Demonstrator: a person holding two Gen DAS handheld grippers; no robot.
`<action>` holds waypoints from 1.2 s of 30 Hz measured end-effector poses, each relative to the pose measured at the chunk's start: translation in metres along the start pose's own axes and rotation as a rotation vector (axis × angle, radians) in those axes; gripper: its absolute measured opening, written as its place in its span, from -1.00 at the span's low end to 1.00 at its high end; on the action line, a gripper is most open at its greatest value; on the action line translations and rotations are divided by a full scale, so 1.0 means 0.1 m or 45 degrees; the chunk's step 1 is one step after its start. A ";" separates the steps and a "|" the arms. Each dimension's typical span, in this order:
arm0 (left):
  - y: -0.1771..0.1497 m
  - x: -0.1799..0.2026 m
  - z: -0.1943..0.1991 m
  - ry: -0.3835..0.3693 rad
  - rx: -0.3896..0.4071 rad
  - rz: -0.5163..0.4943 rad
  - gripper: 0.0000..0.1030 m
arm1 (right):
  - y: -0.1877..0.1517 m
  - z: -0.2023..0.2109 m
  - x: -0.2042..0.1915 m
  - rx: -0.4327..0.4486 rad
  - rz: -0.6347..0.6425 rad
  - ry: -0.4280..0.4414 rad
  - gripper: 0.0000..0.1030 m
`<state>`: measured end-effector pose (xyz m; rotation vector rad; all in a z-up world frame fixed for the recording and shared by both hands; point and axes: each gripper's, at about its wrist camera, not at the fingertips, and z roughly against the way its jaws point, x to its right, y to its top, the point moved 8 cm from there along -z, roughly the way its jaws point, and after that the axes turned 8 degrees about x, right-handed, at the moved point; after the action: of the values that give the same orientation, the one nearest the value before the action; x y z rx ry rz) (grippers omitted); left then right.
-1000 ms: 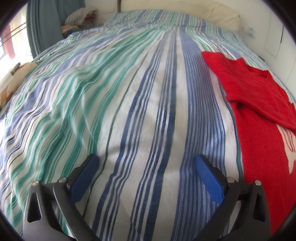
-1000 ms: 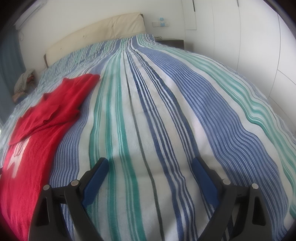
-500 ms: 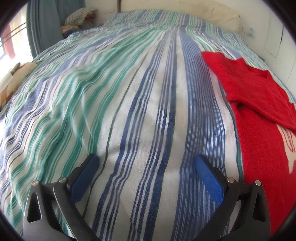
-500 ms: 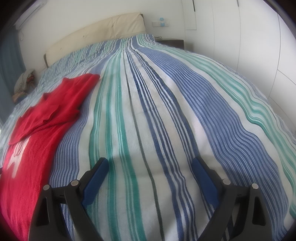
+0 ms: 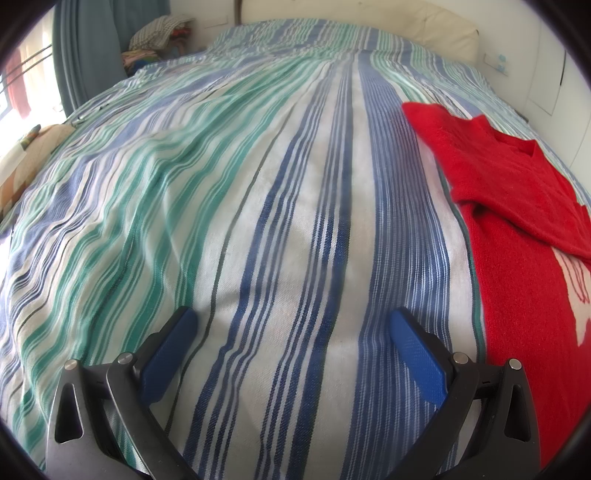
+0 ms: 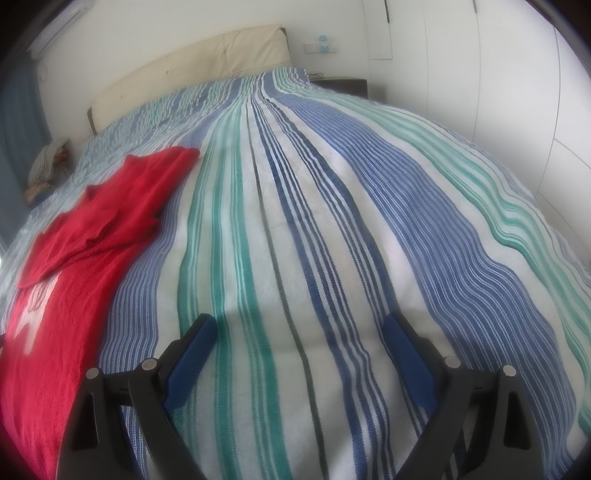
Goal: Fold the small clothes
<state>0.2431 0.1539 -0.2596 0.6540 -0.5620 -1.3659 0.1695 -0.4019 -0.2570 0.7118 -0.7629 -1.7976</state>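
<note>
A red knit sweater (image 5: 517,229) with a white pattern lies on the striped bedspread (image 5: 258,206), its upper part folded over itself. It is at the right of the left wrist view and at the left of the right wrist view (image 6: 85,236). My left gripper (image 5: 293,321) is open and empty, low over the bedspread, to the left of the sweater. My right gripper (image 6: 299,328) is open and empty, low over the bedspread, to the right of the sweater. Neither gripper touches the sweater.
A cream headboard (image 6: 192,70) stands at the far end of the bed. A pile of clothes (image 5: 159,35) sits beside the bed at the far left, near a blue curtain (image 5: 85,44). White wardrobe doors (image 6: 498,92) line the right side.
</note>
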 end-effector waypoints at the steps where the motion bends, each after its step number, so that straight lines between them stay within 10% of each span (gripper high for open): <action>1: 0.00 0.00 0.00 0.000 0.000 0.000 0.99 | 0.00 0.00 0.00 0.000 0.000 0.000 0.77; 31: 0.06 0.01 -0.09 -0.010 -0.077 0.019 0.99 | -0.02 -0.07 -0.06 -0.050 0.050 -0.014 0.95; 36: -0.09 0.11 0.62 -0.244 -0.276 0.012 0.69 | 0.03 -0.03 -0.14 -0.165 0.119 0.005 0.98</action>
<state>0.1946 0.1362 -0.2225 0.3464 -0.5585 -1.4660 0.1779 -0.3900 -0.2544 0.5849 -0.6597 -1.7433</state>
